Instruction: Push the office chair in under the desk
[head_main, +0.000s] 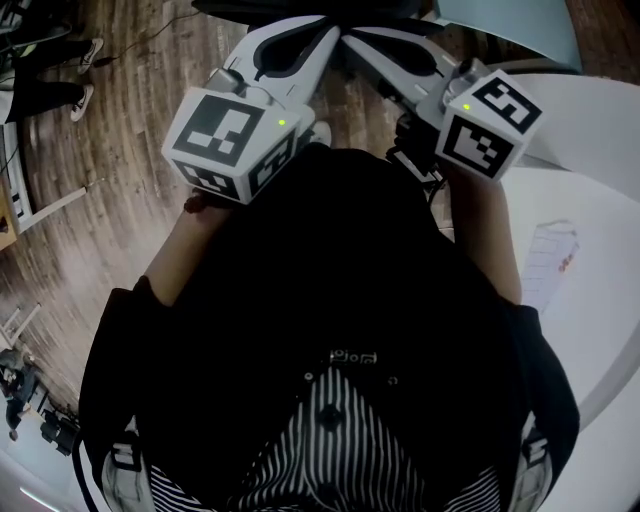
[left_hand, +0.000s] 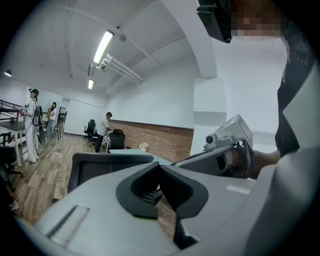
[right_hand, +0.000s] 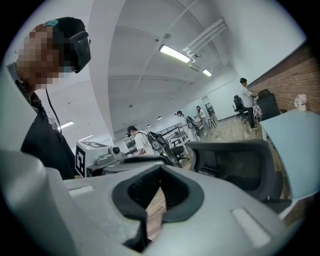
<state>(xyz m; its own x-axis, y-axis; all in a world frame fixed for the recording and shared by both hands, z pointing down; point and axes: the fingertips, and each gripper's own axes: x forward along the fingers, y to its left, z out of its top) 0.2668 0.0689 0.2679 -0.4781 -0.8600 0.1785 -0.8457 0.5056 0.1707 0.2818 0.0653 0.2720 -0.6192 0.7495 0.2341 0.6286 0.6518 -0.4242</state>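
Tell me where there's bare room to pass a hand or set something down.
Free: white desk between the paper sheet and its curved edge; wooden floor left of the left tongs. Crowded: ahead, around the right tongs and the chair back.

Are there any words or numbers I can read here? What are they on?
No text can be read anywhere in these pictures.
Cubes on the left gripper and right gripper: only black-and-white square patterns, no letters.
Paper on the desk: faint print and a red spot, too blurred to read.
Shirt mark: too small to read.
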